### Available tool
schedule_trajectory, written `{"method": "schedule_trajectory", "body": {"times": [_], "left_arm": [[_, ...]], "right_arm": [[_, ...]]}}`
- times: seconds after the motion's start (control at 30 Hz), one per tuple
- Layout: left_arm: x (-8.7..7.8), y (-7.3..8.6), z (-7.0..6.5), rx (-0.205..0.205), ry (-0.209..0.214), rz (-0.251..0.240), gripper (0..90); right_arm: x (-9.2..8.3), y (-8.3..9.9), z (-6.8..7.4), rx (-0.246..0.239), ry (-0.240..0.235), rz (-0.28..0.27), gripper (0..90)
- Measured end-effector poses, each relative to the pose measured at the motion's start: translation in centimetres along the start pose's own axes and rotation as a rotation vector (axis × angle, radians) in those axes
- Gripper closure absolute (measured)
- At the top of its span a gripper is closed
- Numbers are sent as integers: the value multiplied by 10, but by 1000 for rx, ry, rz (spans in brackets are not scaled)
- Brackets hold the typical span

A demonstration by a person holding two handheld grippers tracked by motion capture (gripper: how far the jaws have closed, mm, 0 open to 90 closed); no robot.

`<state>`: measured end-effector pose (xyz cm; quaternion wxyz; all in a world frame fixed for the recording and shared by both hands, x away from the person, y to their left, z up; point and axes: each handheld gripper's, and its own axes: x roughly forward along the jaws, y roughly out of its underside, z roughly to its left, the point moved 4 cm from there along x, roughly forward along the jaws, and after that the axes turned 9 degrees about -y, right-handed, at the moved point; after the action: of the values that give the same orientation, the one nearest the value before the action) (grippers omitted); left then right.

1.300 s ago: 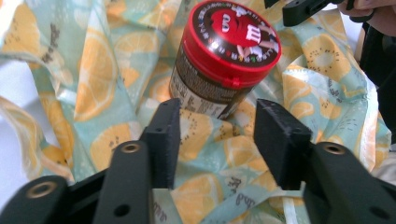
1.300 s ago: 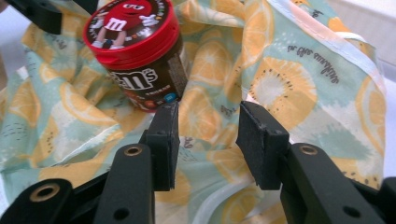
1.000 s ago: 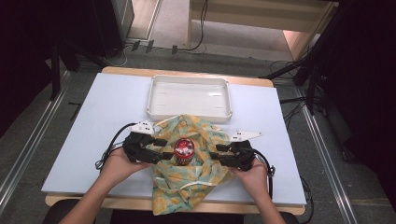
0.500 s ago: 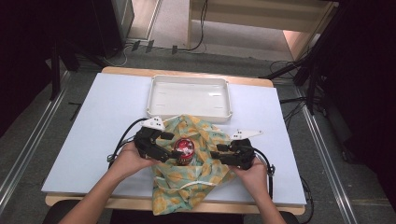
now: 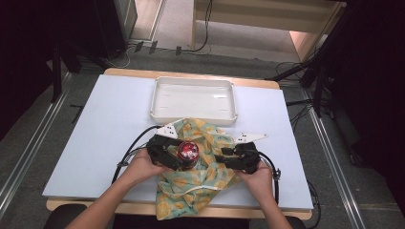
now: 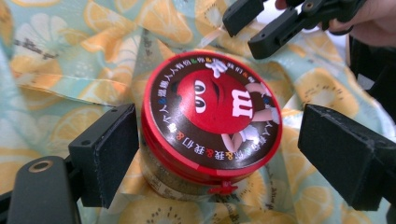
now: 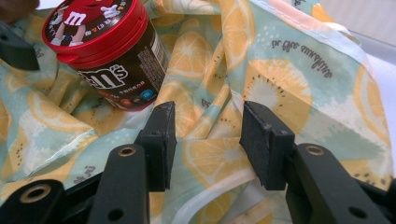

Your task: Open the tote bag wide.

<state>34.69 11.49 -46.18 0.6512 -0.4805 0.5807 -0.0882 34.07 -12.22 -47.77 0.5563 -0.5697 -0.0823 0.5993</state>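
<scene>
Right, over on the left the left gripper (image 6: 219,154) has its jaws spread wide, having just been opening, and the candy jar (image 6: 211,122) sits squarely between them: one pad is just touching or nearly touching the red lid's edge, the other stands clearly off it, so nothing is clamped. The jar stands on the fruit-print cloth (image 5: 200,181) at the near middle of the table (image 5: 105,124), its long axis roughly upright with a slight lean, lid facing up. This hand is the nearer one by far; a squeeze across the lid is all the coming grab looks to need. Moving right, the right gripper (image 7: 208,140) holds its jaws partly open over a fold of cloth, which rises between the pads; I can't tell whether they pinch it. From there the jar lies ahead and off to one side. Beyond the cloth, the white tray (image 5: 193,114) waits at the far edge.
</scene>
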Motion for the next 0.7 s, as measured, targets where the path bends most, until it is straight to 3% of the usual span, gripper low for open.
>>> {"method": "schedule_trajectory", "body": {"times": [0.17,0.47,0.7], "left_arm": [[10,8,3,-24,6,17,123],[25,14,2,9,-30,42,138],[31,18,2,15,-50,15,174]], "right_arm": [[2,1,0,8,0,7,564],[5,2,1,0,-1,21,564],[6,2,0,1,2,22,561]]}}
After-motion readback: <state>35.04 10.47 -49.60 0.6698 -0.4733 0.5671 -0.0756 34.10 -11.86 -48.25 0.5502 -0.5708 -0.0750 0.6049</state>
